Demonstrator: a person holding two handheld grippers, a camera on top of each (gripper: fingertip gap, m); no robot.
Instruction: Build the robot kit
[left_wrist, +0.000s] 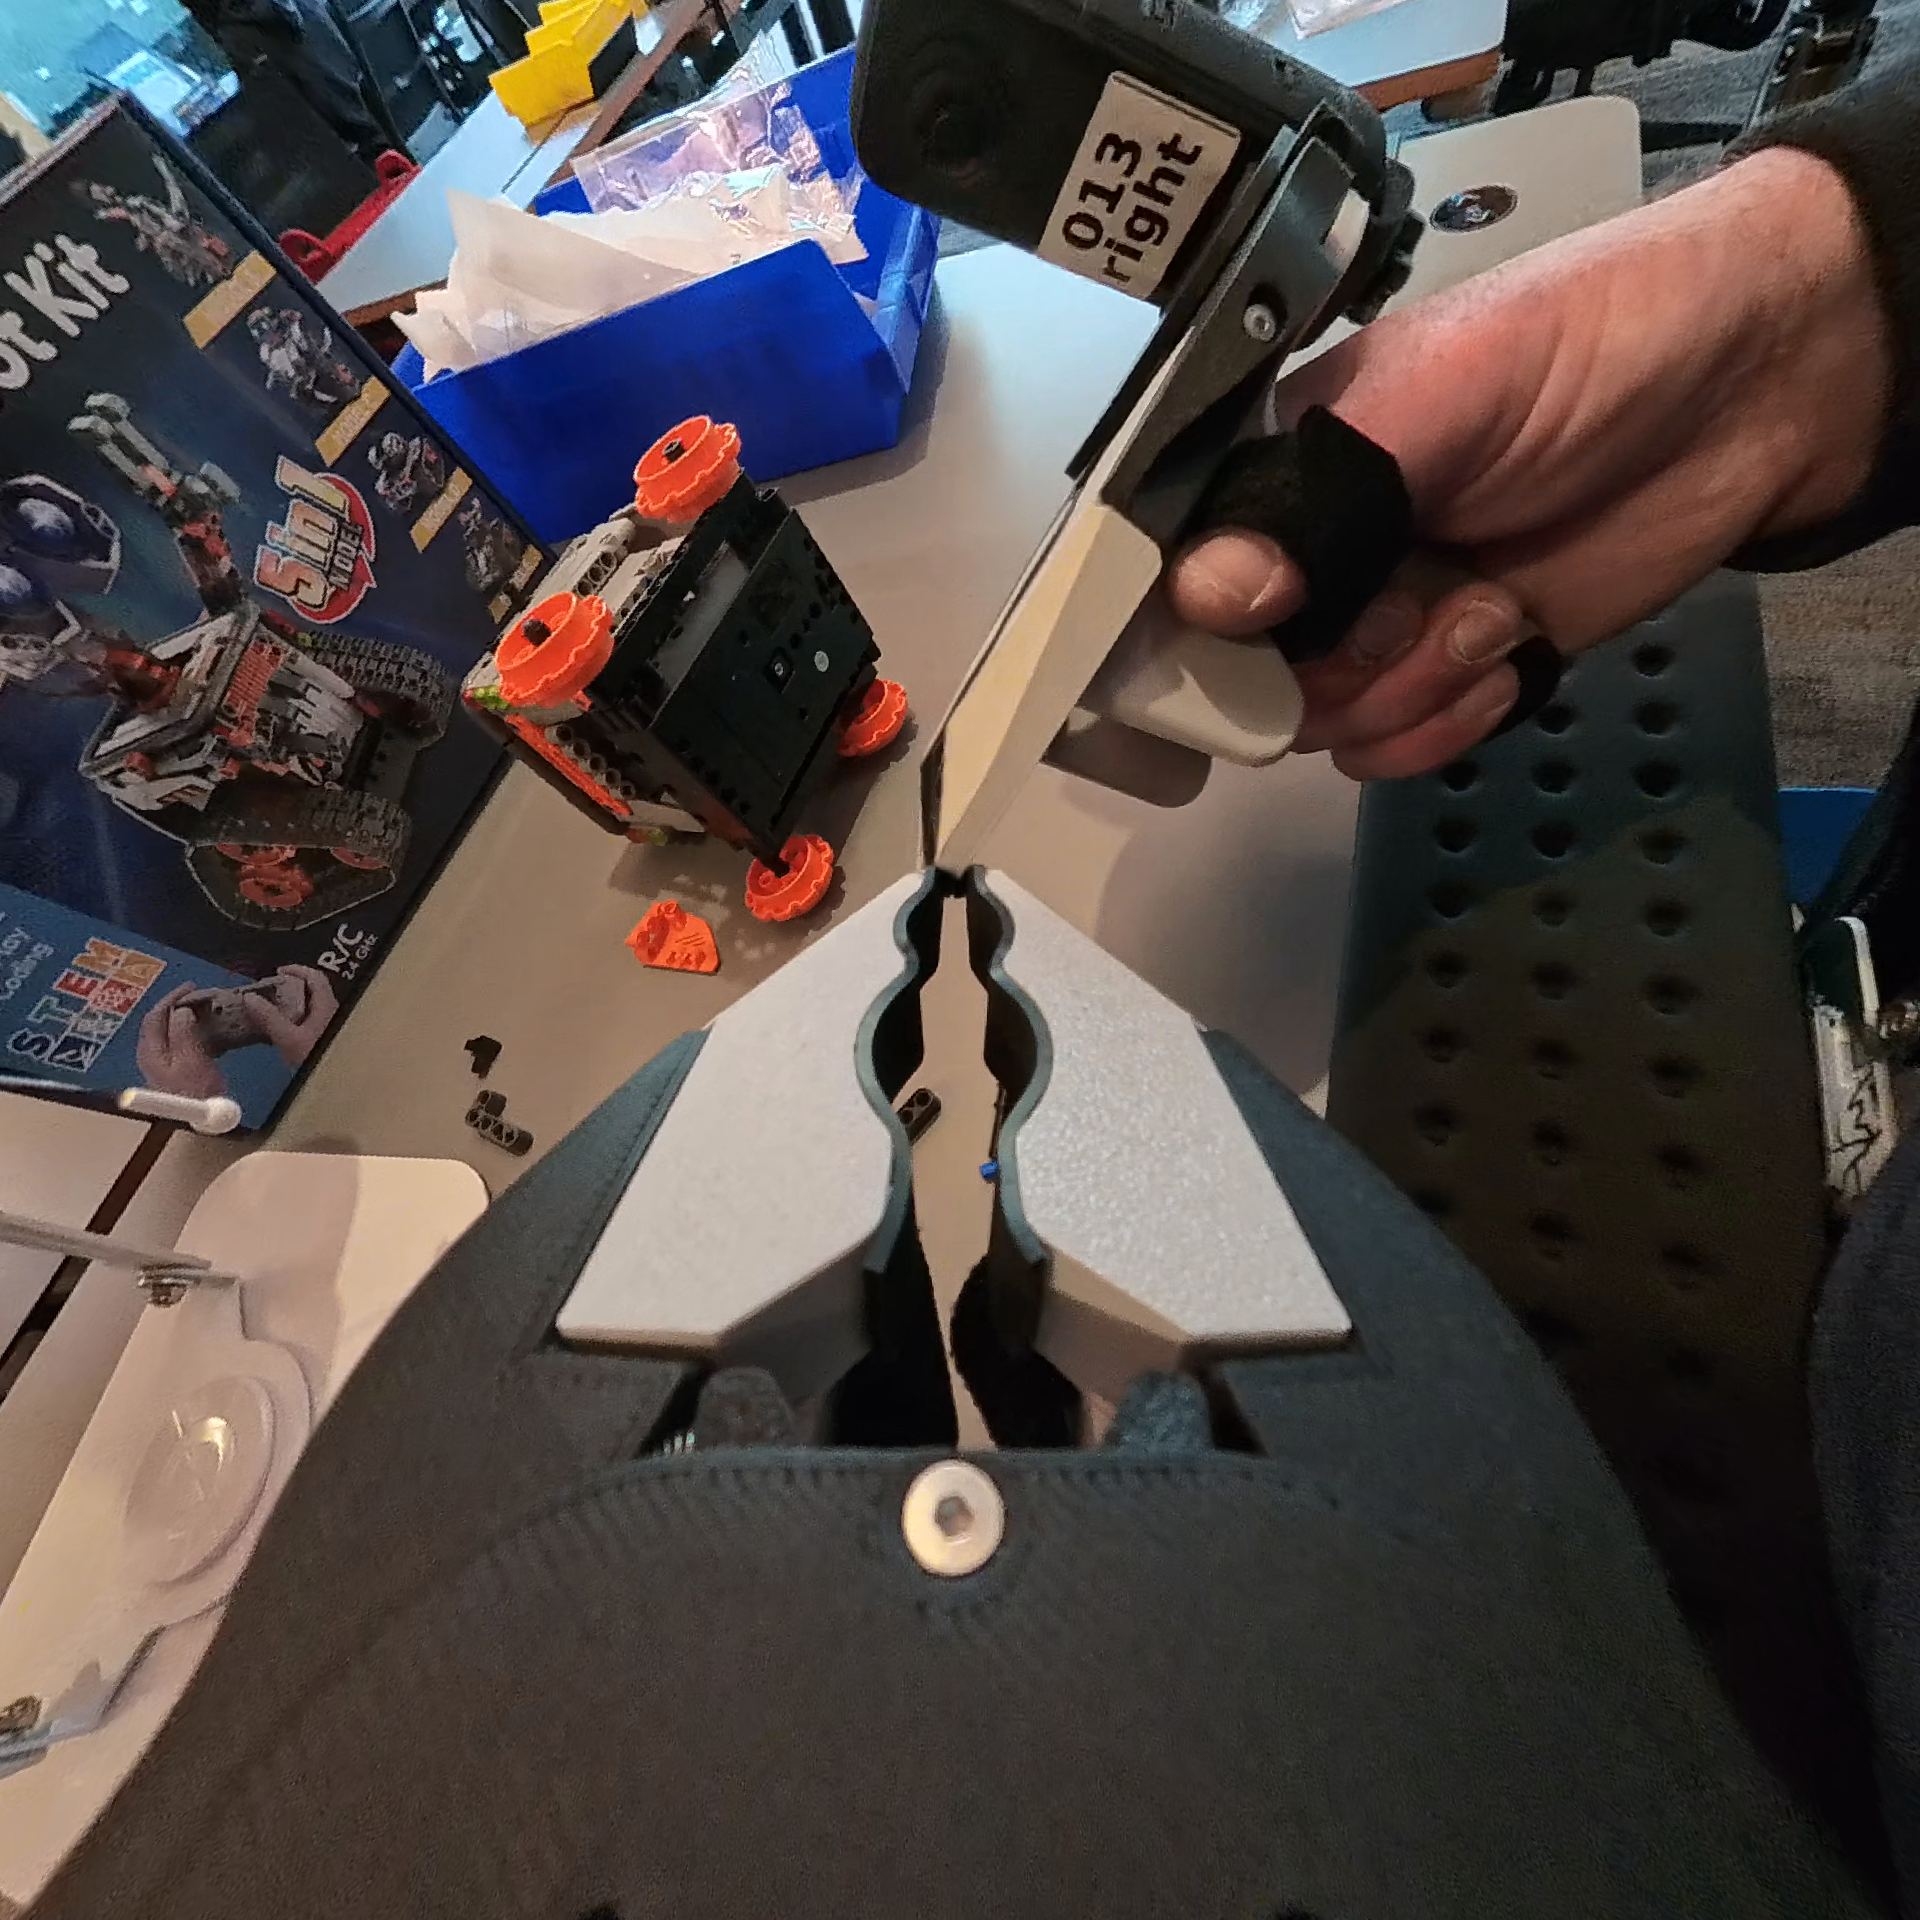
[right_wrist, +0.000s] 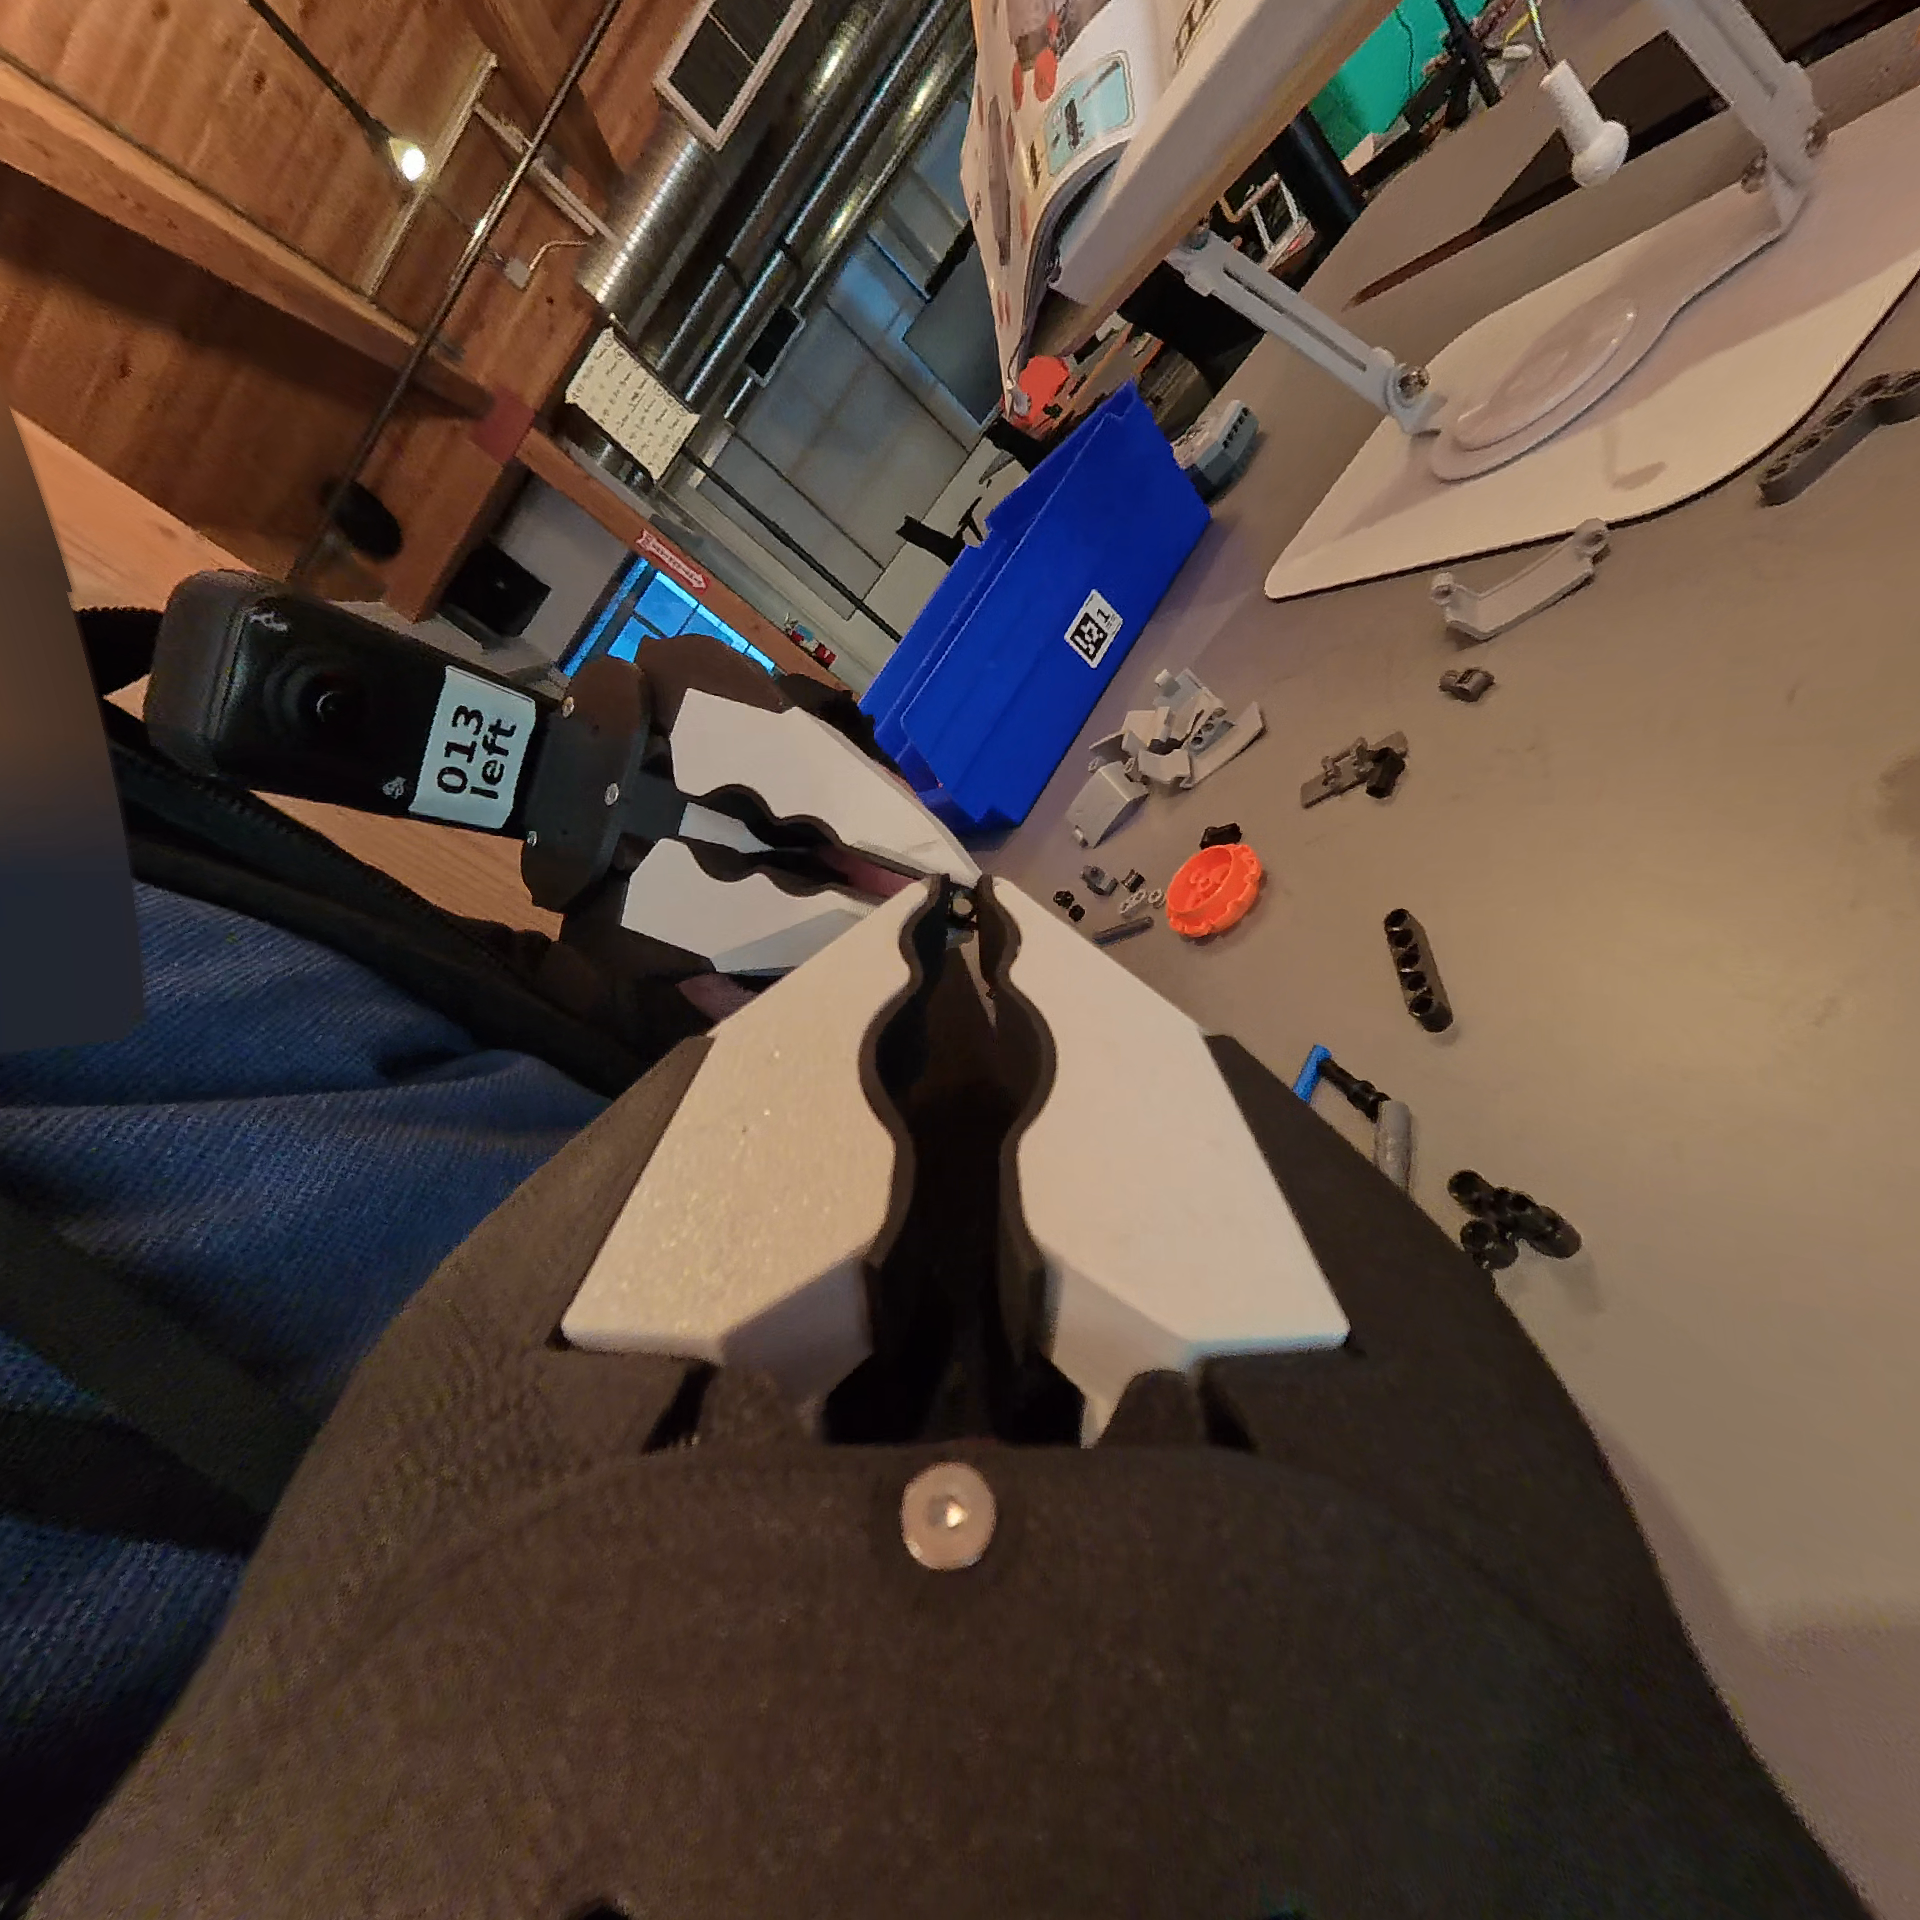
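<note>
Both claws meet tip to tip, low over the grey table (left_wrist: 1143, 894). The right claw (right_wrist: 966, 904) is pressed almost shut, pinching a tiny black piece (right_wrist: 961, 908) at the very ends of its fingers. The left claw (left_wrist: 948, 883) is squeezed together too, its tips at that same spot; whether it grips the piece as well, the pictures do not show. It is a bare fingertip hold on something very small, so it looks easy to twist or drop: steady pressure and square tips would matter here.

The hand (left_wrist: 1610, 468) on the right claw hangs above and to the right of the left claw.

Ahead-left of the left claw, near but apart, sits a black car (left_wrist: 696, 665) with orange wheels, with an orange wedge (left_wrist: 673, 938) closer in. Past them stand a blue bin (left_wrist: 675, 353) and a printed box (left_wrist: 208, 623). To its right the table ends, and a perforated chair (left_wrist: 1558, 935) begins. To the right claw's right lie a loose wheel (right_wrist: 1212, 890) and a black beam (right_wrist: 1418, 969). The table just under the tips looks bare.
</note>
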